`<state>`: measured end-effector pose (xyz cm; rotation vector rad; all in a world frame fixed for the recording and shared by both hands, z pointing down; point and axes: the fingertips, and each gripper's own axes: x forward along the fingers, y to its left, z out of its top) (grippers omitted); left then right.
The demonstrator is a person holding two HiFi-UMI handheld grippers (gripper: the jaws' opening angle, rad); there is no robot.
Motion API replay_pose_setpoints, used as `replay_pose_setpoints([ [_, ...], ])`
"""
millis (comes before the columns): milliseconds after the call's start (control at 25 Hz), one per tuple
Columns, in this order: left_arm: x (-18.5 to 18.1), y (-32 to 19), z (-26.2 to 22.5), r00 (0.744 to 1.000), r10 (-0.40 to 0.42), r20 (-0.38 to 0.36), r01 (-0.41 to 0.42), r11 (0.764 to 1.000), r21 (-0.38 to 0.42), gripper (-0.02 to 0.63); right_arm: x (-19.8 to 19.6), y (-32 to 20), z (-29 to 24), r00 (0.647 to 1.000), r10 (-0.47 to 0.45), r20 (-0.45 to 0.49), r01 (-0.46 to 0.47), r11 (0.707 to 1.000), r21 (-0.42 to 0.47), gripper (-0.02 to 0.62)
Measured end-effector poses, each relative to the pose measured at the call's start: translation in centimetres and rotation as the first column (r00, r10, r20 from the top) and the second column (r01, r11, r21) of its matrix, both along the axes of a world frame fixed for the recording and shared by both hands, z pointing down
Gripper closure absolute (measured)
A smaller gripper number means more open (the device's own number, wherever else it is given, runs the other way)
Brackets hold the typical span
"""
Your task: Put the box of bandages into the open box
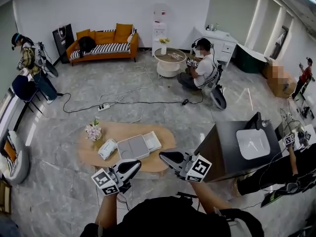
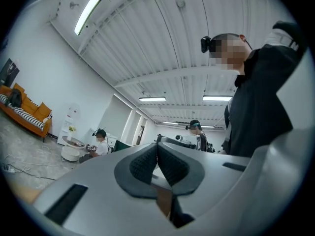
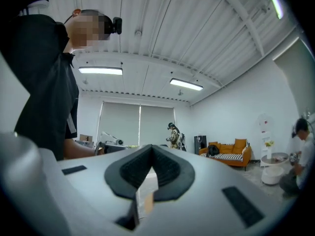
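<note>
Left tongs (image 1: 133,165) shut, bandage box (image 1: 107,148) diagonal

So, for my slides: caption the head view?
Left gripper and right gripper, both shut, near oval wooden table holding white bandage box and open grey box.

Matt wooden table (image 1: 123,130), glossy stone floor (image 1: 74,95), orange cloth sofa (image 1: 104,36)

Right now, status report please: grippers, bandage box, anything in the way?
Both shut and empty: left gripper, right gripper, short of the table. Untouched: box of bandages, beside the open box. Nothing blocking; flower vase stands clear.
</note>
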<state>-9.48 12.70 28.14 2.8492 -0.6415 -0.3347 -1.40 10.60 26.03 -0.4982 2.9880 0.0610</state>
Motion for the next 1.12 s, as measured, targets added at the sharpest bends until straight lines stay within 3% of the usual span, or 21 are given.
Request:
replay_pose_setpoints([
  [320,0.8,0.4,0.9,1.0,0.005,-0.01,-0.005,0.999,-0.048,0.589,0.6,1.2,2.5,1.0,-0.005,0.007,0.006,0.996,-0.091,0.584],
  [480,0.2,0.8,2.6,1.0,0.007,0.008,-0.006,0.996,-0.092,0.589,-0.1,1.2,2.3,0.999,-0.011,0.032,0.014,0.995,-0.094,0.584],
  [720,-0.2,0.5,2.7,1.0,0.02,0.0,-0.02,0.996,-0.089,0.589,-0.9,1.2,2.1,0.998,-0.022,0.066,0.029,0.994,-0.109,0.584],
  [1120,1.2,0.6,4.0,0.997,0.078,-0.012,-0.078,0.987,-0.14,0.589,-1.3,1.4,4.3,0.999,-0.032,0.008,0.033,0.987,-0.156,0.584],
])
